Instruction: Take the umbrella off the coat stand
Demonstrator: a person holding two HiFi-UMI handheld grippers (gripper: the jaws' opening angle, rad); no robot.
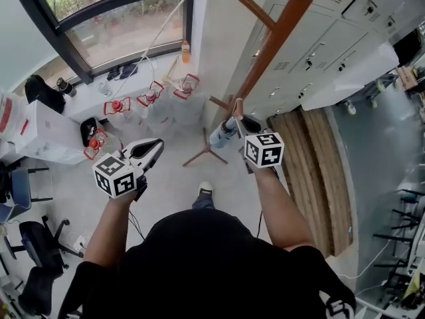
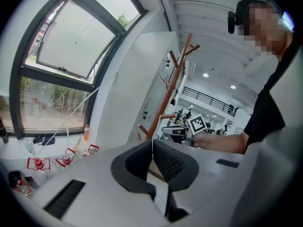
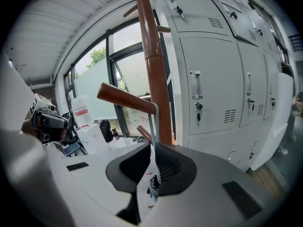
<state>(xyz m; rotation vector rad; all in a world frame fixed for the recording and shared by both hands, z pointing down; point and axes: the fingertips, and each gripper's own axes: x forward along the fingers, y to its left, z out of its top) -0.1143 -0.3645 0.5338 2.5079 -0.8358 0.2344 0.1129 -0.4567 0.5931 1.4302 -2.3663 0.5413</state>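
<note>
The brown coat stand (image 1: 282, 28) rises beside white lockers (image 1: 319, 52). The folded umbrella (image 1: 224, 133) hangs from a lower peg (image 3: 124, 97) by its pale strap (image 3: 154, 122). The right gripper (image 3: 153, 146) is clenched on that strap just under the peg. The left gripper (image 2: 152, 144) is closed on nothing, apart from the stand.

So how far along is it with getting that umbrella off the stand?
Done: the right claw is shut on the strap. In hand: the strap loops over a peg of the coat stand, with the umbrella hanging below. Left: lifting it clear. The left claw is shut and empty.
</note>
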